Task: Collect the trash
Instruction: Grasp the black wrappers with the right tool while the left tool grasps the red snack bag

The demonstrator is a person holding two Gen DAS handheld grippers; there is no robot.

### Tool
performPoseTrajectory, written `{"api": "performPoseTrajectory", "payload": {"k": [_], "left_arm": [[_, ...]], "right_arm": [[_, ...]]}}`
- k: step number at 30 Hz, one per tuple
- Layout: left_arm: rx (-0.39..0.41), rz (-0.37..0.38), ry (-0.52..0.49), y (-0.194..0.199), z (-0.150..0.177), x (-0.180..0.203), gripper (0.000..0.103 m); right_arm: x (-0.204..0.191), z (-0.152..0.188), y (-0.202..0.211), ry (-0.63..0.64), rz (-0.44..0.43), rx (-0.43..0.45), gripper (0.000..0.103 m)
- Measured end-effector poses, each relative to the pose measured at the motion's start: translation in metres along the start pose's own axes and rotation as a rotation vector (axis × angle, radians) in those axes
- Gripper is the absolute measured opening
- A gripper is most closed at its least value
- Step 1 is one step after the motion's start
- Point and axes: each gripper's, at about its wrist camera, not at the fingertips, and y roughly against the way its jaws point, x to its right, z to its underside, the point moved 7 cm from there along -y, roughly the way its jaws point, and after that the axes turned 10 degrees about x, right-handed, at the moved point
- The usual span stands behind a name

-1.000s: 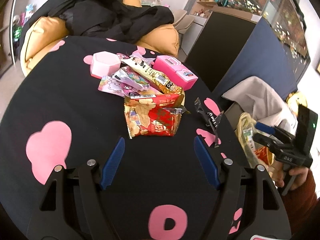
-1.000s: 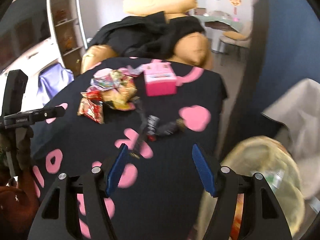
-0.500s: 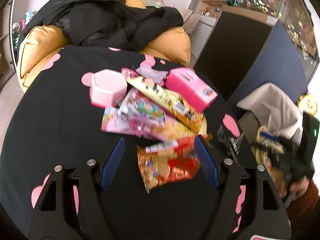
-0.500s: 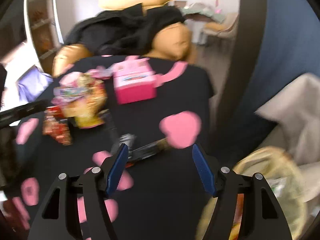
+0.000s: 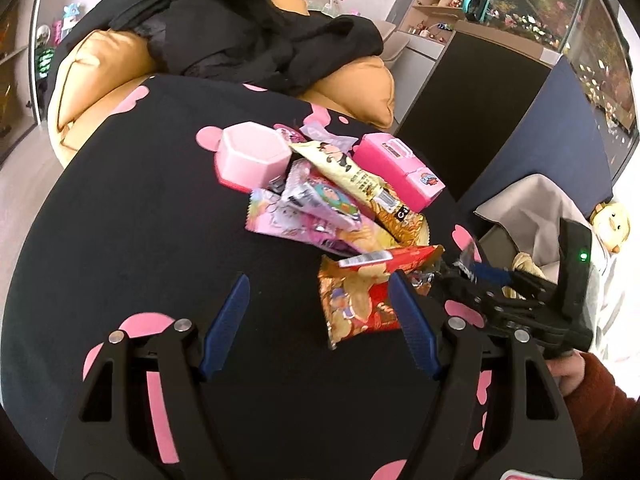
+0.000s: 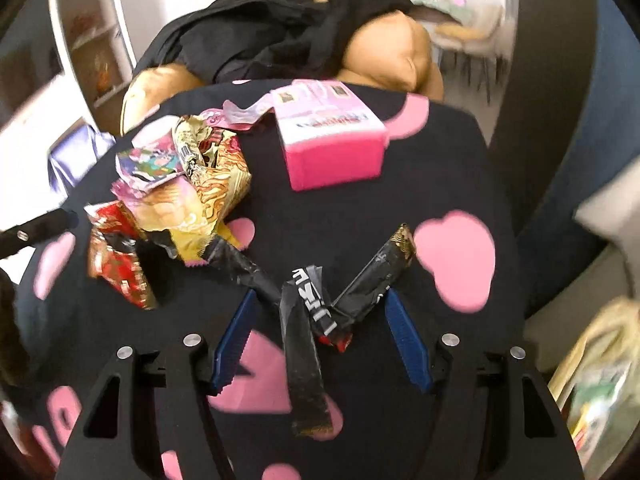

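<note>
Bench (image 5: 120,220): black cloth with pink blotches; carries all the loose litter, below and ahead of both tongs.
Bin bag (image 6: 592,380): yellowish, off the bench edge to the right of the right tongs; some wrappers already show inside. Judged: a part of the trash is collected, most is not.
Pink box (image 6: 332,144): well ahead of the right tongs, upright on the bench. Trash or not, cannot tell.
Pink hexagonal tub (image 5: 252,156): far ahead of the left tongs, at the back of the wrapper heap.
Wrapper heap (image 5: 320,200): pink, yellow and patterned snack packets overlapping, ahead of the left tongs. Untouched.
Red snack packet (image 5: 356,300): nearest piece to the left tongs, lying just beside their right finger.
Black wrapper (image 6: 308,308): crumpled strips lying between the right tongs' fingers, flat on the bench.
Left tongs (image 5: 320,320): wide apart, nothing held.
Right tongs (image 6: 320,332): wide apart, straddling the black wrapper, pads not pressing it.
Left to do, judged: close on the black wrapper, carry it to the bag, then clear the heap.
</note>
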Motion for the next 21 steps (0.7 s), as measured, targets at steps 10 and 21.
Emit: {"api": "performPoseTrajectory", "payload": {"k": [10,21], "left_arm": [[-0.025,0.037,-0.043,0.000,0.012,0.007,0.068],[0.005,0.010,-0.301,-0.025,-0.017,0.038,0.068]], "right_arm": [[0.011,0.006,0.032,-0.066,-0.041,0.000,0.019],[0.037,0.046,0.085,-0.208,-0.058,-0.003,0.019]]}}
